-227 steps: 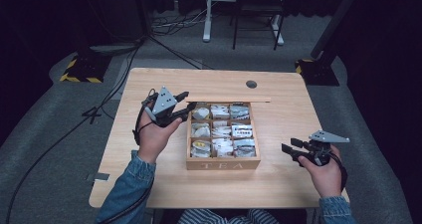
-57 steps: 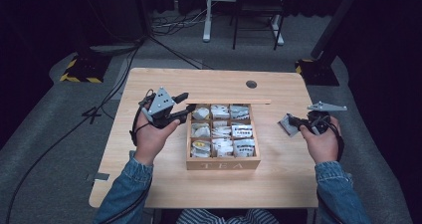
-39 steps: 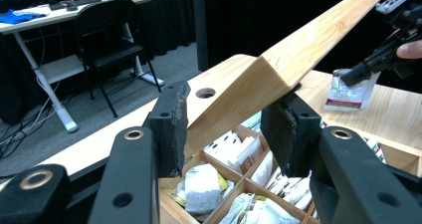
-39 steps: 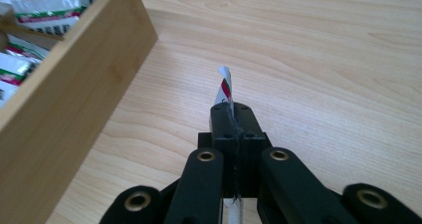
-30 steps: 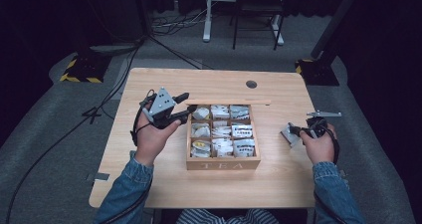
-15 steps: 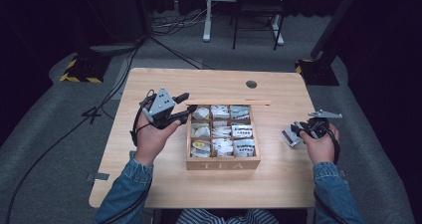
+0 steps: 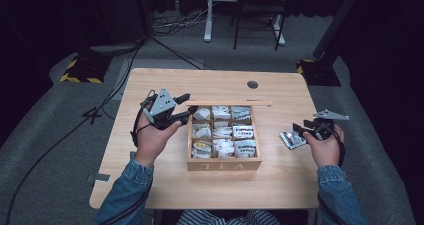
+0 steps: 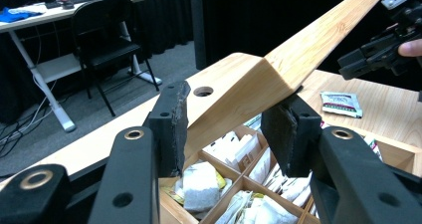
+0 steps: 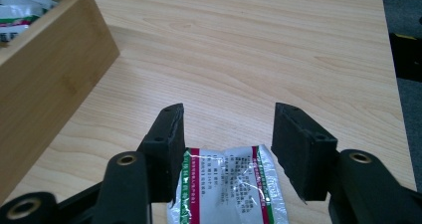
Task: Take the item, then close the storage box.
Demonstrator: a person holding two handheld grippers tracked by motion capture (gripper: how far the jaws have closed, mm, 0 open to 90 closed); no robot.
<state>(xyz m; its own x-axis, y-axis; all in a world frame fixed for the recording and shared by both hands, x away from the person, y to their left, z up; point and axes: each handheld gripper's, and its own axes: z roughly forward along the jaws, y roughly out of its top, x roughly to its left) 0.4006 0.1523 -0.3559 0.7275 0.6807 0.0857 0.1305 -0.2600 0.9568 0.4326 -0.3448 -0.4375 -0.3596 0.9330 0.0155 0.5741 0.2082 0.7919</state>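
While the left gripper [image 7: 183, 106] clamps the lid [image 8: 278, 69] of the tea box [image 7: 224, 164], its jaws stand narrow with both pads pressed on the wooden edge; the lid is tilted up, open above the compartments. In the high view that gripper sits at about 9 o'clock of the box, just beside its back left corner, and the lid [image 7: 235, 103] shows as a thin strip along the box's far side.

Over at 3 o'clock of the box, the right gripper [image 7: 300, 130] stands half open; its jaws have just been opening. A sachet [image 9: 226, 184] lies flat on the table [image 9: 259, 50] between them, and the pads do not press on it. In the high view the sachet [image 7: 292, 139] rests on the bare wood, apart from the box's right wall.

Counted: two grippers, one box, one lid, one loose sachet on the table. The box has nine compartments in three rows of three, each holding sachets; how many sachets lie inside cannot be told. One round hole [image 7: 252, 84] sits in the tabletop at 12 o'clock of the box.
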